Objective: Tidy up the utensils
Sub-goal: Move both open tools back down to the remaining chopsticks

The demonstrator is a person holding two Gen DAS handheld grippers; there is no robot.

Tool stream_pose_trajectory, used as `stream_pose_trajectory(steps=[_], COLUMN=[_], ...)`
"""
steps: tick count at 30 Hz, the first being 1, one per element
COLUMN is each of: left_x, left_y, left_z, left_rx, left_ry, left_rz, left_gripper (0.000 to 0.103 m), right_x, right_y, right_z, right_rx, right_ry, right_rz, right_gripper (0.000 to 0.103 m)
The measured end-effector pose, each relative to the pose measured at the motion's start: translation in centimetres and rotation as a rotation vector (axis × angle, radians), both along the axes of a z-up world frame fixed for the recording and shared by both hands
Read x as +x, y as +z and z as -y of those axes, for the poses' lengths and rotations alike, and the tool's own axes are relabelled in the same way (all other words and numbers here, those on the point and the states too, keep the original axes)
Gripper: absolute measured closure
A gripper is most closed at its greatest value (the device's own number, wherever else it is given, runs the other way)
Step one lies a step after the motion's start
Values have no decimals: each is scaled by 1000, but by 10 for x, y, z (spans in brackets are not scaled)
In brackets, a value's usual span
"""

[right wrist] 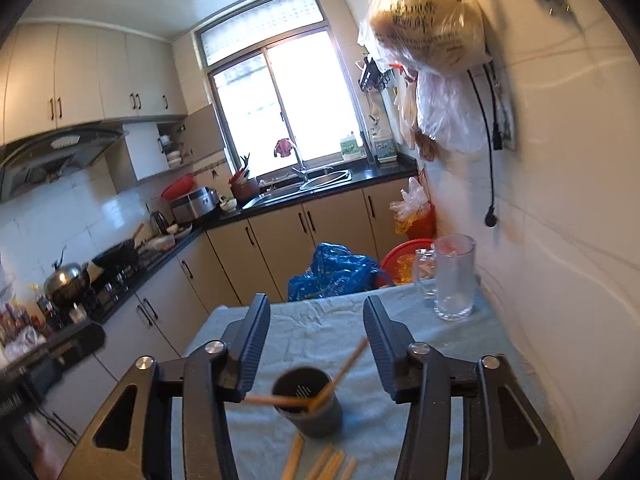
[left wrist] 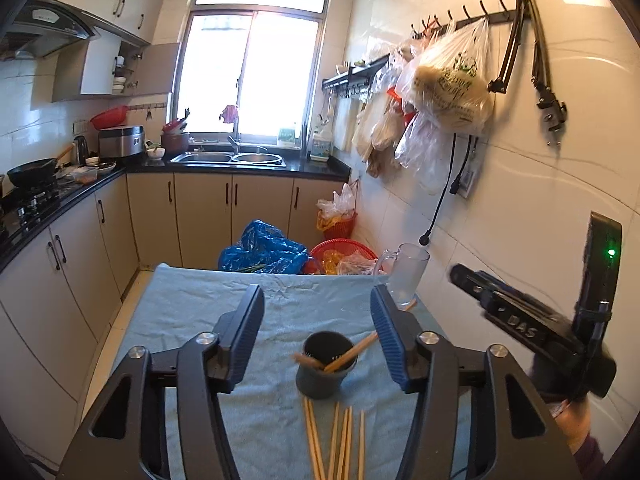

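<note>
Apparently mid-sorting: both grippers, left [left wrist: 318, 332] and right [right wrist: 316, 340], hang released and empty above the dark round cup [left wrist: 326, 364] (two chopsticks inside); next, grasp loose wooden chopsticks [left wrist: 336, 440].

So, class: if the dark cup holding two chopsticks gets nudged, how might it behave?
The dark cup looks small and probably light, so it may slide on the blue cloth. Its chopsticks lean over the rim, so it could tip that way.

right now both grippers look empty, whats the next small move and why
Probably lower the left gripper onto one of the loose chopsticks lying on the blue cloth in front of the dark cup. Two chopsticks already lean in the cup, several still lie flat, and both the left and right gripper are open with nothing between the fingers.
</note>
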State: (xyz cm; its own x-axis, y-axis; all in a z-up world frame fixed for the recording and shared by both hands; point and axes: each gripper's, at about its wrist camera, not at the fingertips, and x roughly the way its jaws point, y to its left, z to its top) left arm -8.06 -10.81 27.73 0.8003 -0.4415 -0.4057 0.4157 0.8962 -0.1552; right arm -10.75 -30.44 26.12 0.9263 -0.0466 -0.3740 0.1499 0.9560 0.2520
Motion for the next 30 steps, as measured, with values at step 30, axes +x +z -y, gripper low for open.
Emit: stream_pose_trajectory(steps=[30], left_x=[20], left_y=[-250], left_z=[38], left_rx=[269], left_ry=[-123], left_rz=[-496], left_gripper=[82], right_x=[-23], right_y=[-209], right_z=[-3], right_rx=[-13], right_ry=[232], right_rz=[-617], right_gripper=[51])
